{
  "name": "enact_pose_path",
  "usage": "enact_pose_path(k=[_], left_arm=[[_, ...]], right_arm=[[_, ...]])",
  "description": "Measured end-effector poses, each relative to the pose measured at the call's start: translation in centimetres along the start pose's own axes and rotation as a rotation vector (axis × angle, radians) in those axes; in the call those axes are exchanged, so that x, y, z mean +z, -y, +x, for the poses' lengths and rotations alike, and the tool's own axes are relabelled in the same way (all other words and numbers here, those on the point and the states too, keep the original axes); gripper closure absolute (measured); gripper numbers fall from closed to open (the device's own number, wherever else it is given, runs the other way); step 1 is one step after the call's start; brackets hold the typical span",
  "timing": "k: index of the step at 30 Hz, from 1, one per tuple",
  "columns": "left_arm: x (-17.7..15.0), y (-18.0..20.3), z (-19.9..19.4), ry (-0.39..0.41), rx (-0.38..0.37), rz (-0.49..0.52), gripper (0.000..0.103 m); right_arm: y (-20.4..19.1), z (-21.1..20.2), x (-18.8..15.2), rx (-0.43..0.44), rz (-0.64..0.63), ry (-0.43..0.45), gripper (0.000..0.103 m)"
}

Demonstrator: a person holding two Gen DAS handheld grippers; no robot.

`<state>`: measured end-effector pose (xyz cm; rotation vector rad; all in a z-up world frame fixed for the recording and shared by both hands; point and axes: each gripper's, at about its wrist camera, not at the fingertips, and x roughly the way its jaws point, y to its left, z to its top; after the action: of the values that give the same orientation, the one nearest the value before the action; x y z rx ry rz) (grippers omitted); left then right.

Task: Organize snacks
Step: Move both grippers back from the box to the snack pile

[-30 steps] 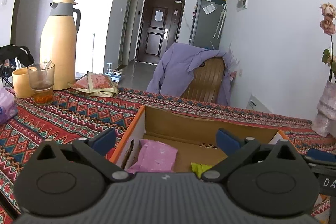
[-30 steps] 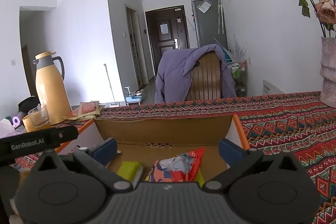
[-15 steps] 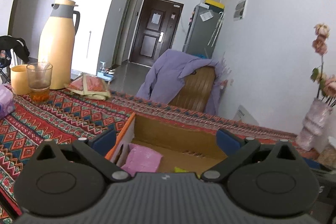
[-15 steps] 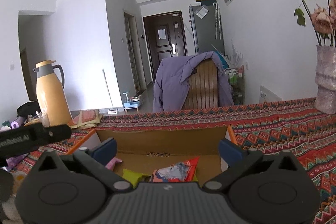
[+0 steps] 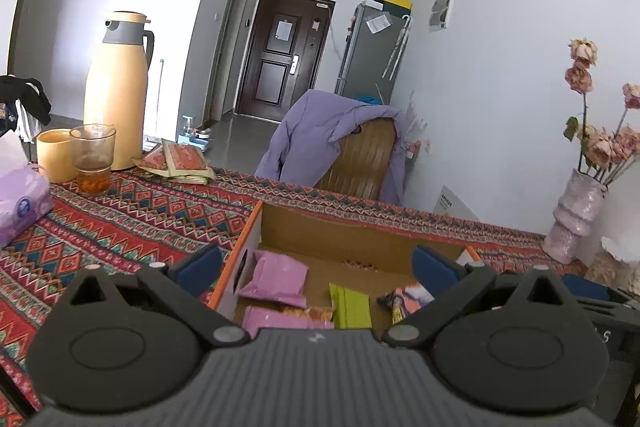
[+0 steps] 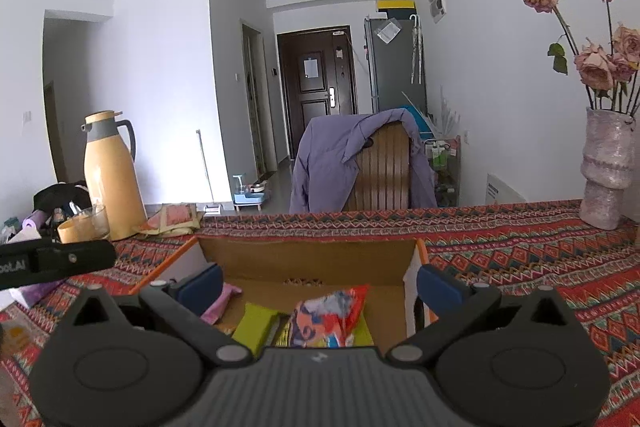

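An open cardboard box (image 5: 340,231) (image 6: 308,259) with orange edges sits on the patterned tablecloth. It holds pink snack packs (image 5: 276,275), a green pack (image 5: 350,305) (image 6: 256,323) and a red and blue snack bag (image 6: 332,315) (image 5: 404,297). My left gripper (image 5: 316,267) hovers open over the box's left half, nothing between its blue pads. My right gripper (image 6: 318,283) hangs open over the box, above the red and blue bag, also empty. Part of the left gripper's body (image 6: 52,263) shows at the left of the right wrist view.
A yellow thermos (image 5: 116,95), a glass of tea (image 5: 93,159), a yellow cup (image 5: 54,153), a purple tissue pack (image 5: 20,203) and flat red packets (image 5: 176,163) stand at the left. A vase of dried roses (image 6: 606,171) stands at the right. A chair with a purple jacket (image 5: 340,147) is behind the table.
Both grippers have risen and drawn back from the box, so more of its contents show. Both stay open and empty.
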<state>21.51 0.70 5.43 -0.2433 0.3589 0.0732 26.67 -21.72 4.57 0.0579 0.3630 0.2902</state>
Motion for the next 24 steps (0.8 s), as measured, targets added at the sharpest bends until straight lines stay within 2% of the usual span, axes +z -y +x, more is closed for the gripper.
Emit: enact_pose_path(k=[5,15,24], left_arm=[[-1.7,-0.6,-2.3,-0.014,0.008,0.021,0.000],[-5.9,-2.2,-5.4,-0.092,0.012,0.056,0.000],[-8.8,-3.0,-7.0,-0.125,-0.008,0.085,0.000]], right_arm=[[-0.3,-2.5,-1.3,0.006,-0.008,-0.010,0.000],[-0.8,-7.0,-5.6,0.004,-0.004,-0.062,0.000],[-0.3,-9.1,-9.1,-0.019,0.008,-0.131,0.000]])
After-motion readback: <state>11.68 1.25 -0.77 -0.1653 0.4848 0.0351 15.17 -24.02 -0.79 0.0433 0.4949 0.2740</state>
